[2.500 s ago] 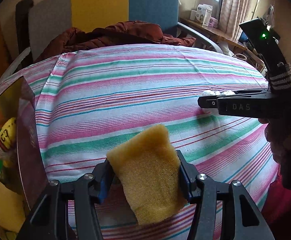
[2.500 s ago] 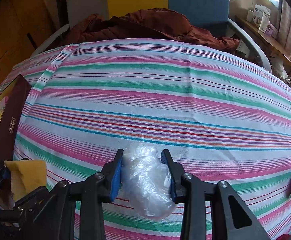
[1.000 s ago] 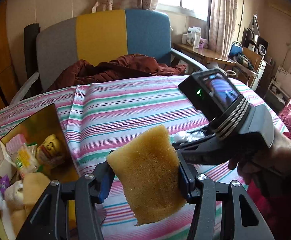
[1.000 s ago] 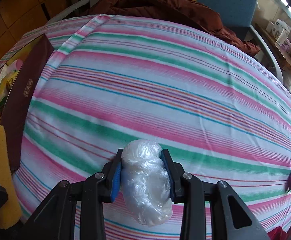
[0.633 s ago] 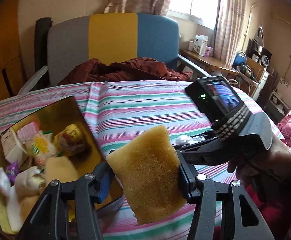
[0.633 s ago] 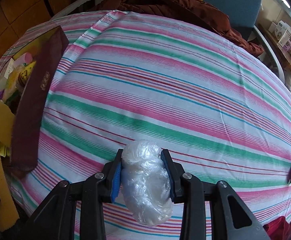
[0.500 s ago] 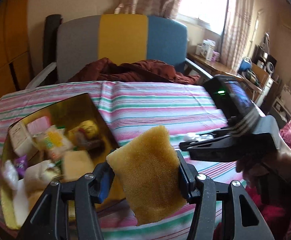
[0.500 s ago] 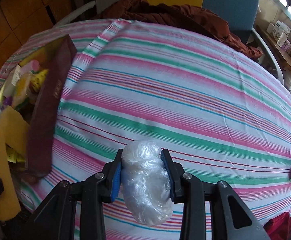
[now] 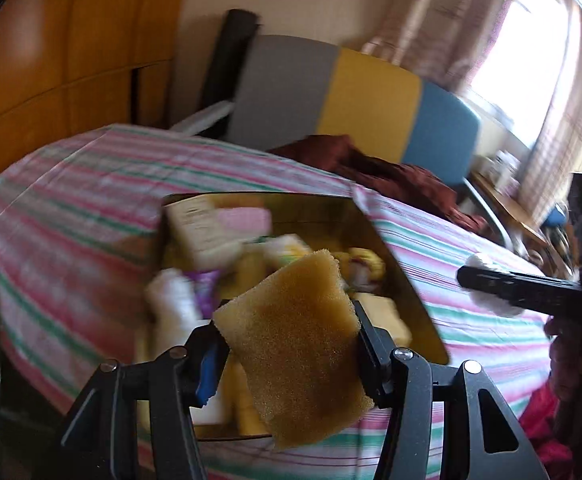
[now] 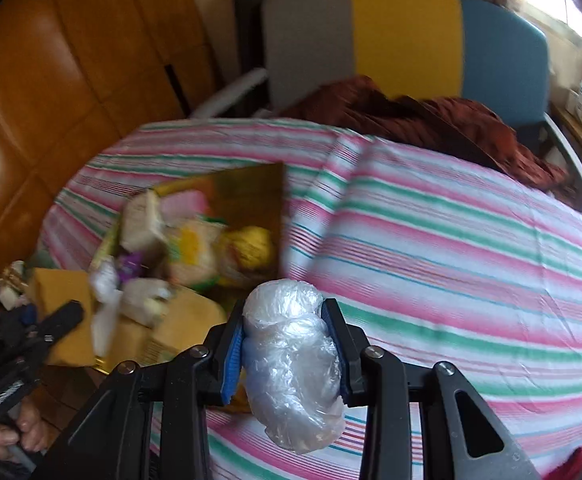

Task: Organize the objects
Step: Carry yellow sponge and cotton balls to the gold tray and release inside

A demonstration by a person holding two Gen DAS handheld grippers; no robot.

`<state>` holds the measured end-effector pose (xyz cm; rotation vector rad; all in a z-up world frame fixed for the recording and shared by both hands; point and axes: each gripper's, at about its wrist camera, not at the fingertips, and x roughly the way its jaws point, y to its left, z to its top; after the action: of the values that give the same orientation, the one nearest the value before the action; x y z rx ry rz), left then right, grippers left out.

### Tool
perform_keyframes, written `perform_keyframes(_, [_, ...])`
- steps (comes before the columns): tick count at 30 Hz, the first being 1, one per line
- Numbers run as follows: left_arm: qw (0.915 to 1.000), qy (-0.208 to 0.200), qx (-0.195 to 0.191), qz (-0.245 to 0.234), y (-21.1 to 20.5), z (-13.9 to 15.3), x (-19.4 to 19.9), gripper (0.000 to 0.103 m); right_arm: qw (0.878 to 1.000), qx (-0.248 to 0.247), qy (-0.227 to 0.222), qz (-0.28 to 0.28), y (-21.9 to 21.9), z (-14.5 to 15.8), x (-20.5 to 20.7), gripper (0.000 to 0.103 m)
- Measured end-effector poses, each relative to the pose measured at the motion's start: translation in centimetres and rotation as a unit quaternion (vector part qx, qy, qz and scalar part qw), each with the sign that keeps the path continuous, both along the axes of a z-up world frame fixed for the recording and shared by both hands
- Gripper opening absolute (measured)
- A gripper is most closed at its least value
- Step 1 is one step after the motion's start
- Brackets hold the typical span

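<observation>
So this is the drop-off part of the tidy-up, best I can tell. Both grippers are loaded and both are up near the box [image 9: 407, 280], the open gold-lined one sitting on the striped desk [image 10: 451, 240] at the end nearest the wooden wall.

The left gripper [image 9: 291, 336] is clenched on a sponge [image 9: 291, 340], and in its own view the sponge hangs right over the box opening. The right gripper [image 10: 287, 344] is clamped on a plastic bag [image 10: 291, 360], a wadded-up clear one, and it sits just beside the box on the side toward the open stretch of desk, not over the box.

Next move, I'd guess: lower the sponge into the box and let go, then swing the bag across over the opening and do the same. The box is already pretty crammed with packets and other bits (too blurred to name), so finding a gap is the tricky part, and something light could perch on top and slide off.

Looks-wise: the sponge is a yellow-brown slab, coarse and porous, tilted in the gripper with one corner poking down below the fingers. The bag is crinkly, see-through, squished into a lump that bulges out above and below the grip.
</observation>
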<state>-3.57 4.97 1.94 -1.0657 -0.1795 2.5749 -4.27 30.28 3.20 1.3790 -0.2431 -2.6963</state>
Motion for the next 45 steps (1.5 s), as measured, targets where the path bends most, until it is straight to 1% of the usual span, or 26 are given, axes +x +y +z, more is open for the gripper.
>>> perform_keyframes(4, [0.9995,-0.008,0.024,0.018,-2.6,-0.4,-0.5,0.056,0.999,-0.012,0.015,0.031,-3.4,0.5,-1.4,0.036])
perform_keyframes(8, [0.999,-0.008,0.042,0.014,-3.6,-0.4,-0.8,0.056,0.999,-0.017,0.011,0.05,-5.7,0.0,-2.8,0.036])
perform_keyframes(13, [0.9991,-0.008,0.042,0.004,-2.8,-0.5,-1.8,0.057,0.998,-0.015,0.001,0.058,-7.3,-0.6,-4.3,0.036])
perform_keyframes(26, [0.9999,-0.005,0.012,-0.004,-0.4,-1.0,-6.0,0.057,0.999,-0.029,-0.008,0.043,-7.1,-1.5,-7.1,0.036])
perform_keyframes(28, [0.9999,-0.004,0.011,0.001,-0.1,-1.0,-6.6,0.06,0.999,-0.03,-0.007,0.039,-7.1,-1.7,-7.7,0.037])
perform_keyframes(30, [1.0,-0.005,0.004,0.003,0.4,-1.3,-7.5,0.067,0.999,-0.033,-0.003,0.026,-6.9,-1.8,-8.5,0.041])
perform_keyframes(31, [0.9998,-0.018,0.0,0.006,0.6,-1.8,-8.1,0.073,0.999,-0.04,-0.001,0.025,-6.9,-1.8,-8.8,0.045])
perform_keyframes(32, [0.9996,-0.025,0.002,0.009,0.6,-2.1,-8.4,0.076,0.999,-0.048,-0.002,0.023,-6.7,-1.8,-9.0,0.054])
perform_keyframes(33, [0.9995,-0.03,0.006,0.011,0.6,-2.3,-8.5,0.076,0.998,-0.055,-0.005,0.02,-6.6,-1.9,-9.3,0.061])
perform_keyframes(34, [0.9994,-0.032,0.004,0.011,0.5,-2.5,-8.4,0.076,0.998,-0.062,-0.006,0.016,-6.3,-1.9,-9.4,0.063])
perform_keyframes(36, [0.9995,-0.028,-0.003,0.015,0.3,-2.8,-8.1,0.076,0.998,-0.061,-0.004,0.01,-6.0,-2.0,-9.3,0.063])
perform_keyframes(39, [0.9992,-0.033,-0.004,0.021,-0.3,-3.2,-7.6,0.076,0.998,-0.066,-0.014,0.009,-5.7,-2.6,-9.0,0.063])
perform_keyframes(43, [0.9992,-0.026,-0.007,0.029,-1.0,-3.2,-6.5,0.076,0.997,-0.066,-0.026,0.008,-5.7,-3.5,-8.3,0.063])
perform_keyframes(45, [0.9992,-0.016,-0.017,0.033,-1.1,-3.0,-5.9,0.077,0.998,-0.06,-0.03,0.009,-5.9,-3.8,-7.8,0.064])
